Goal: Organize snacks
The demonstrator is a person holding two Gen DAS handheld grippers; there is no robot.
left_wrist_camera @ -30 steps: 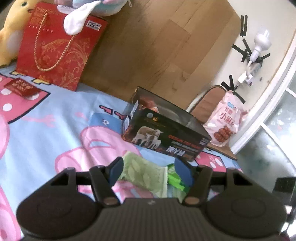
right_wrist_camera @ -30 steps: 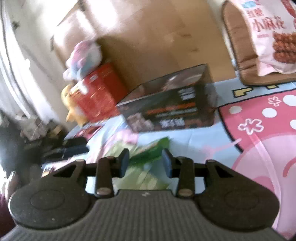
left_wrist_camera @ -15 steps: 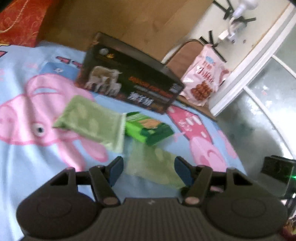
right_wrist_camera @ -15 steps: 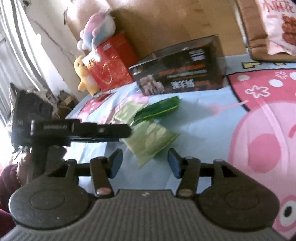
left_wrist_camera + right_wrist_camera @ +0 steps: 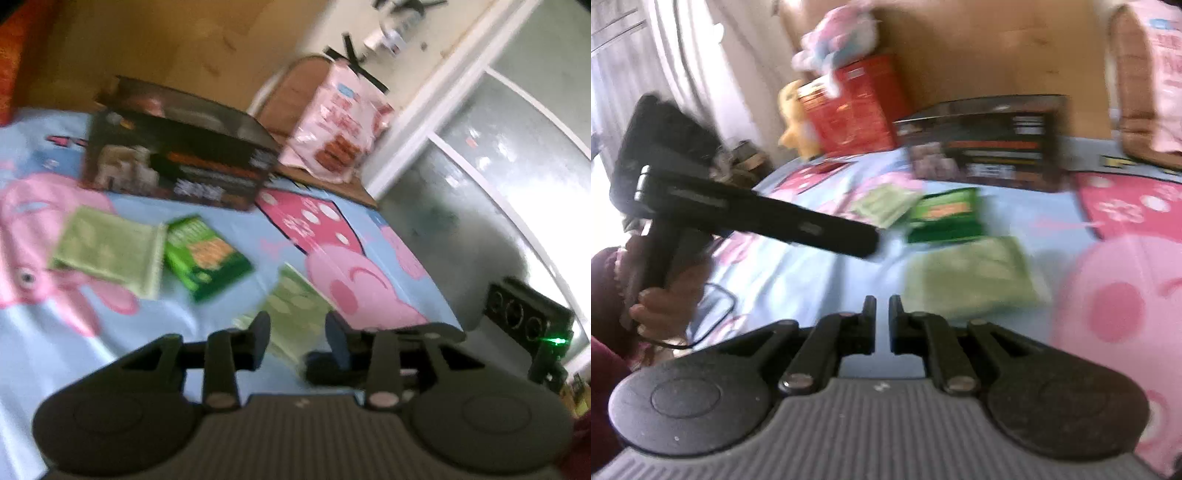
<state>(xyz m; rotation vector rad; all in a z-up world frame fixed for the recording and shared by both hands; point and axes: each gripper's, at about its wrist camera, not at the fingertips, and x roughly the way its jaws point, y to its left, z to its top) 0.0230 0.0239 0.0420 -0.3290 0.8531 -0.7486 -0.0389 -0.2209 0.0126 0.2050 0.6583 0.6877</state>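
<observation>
A black open box (image 5: 177,162) stands at the far side of a cartoon-print sheet (image 5: 55,332); it also shows in the right wrist view (image 5: 990,147). In front of it lie a light green packet (image 5: 107,251), a dark green packet (image 5: 207,258) and a second light green packet (image 5: 295,310). My left gripper (image 5: 299,338) is open and empty just above the near edge of that second packet. My right gripper (image 5: 882,314) is nearly shut and empty, just left of the same packet (image 5: 971,277). The dark green packet (image 5: 945,216) and the other light green one (image 5: 886,203) lie beyond.
A pink snack bag (image 5: 336,125) leans on a chair at the back right. A red gift bag (image 5: 849,107) with plush toys (image 5: 834,44) stands at the back left. The left gripper's handle (image 5: 757,218) crosses the right wrist view. Frames are blurred.
Both grippers have pulled back from the box and packets. The right gripper's jaws have closed from open to almost shut. The left jaws have narrowed but stay open.
</observation>
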